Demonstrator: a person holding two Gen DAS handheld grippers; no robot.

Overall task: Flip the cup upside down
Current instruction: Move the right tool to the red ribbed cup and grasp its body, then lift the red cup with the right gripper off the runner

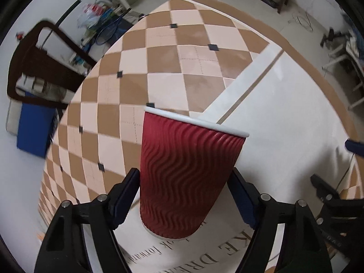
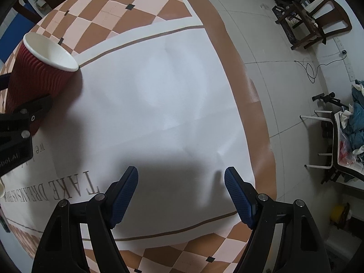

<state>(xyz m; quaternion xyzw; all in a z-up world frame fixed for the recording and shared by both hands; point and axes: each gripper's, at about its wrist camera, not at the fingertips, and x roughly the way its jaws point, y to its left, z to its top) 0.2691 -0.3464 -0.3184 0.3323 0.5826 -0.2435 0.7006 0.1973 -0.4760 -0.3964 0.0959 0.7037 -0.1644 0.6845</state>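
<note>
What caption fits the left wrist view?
Left tongs grip a red ripple cup, rim up, above the checkered tablecloth.

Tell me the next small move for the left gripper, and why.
Probably roll the left gripper over to invert the red cup: its fingers flank the cup's lower body, and its white rim faces up, mouth open.

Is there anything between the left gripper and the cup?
Nothing visible. The cup already sits between the fingers of the left gripper, opening up. The right gripper hangs open and apart from it.
</note>
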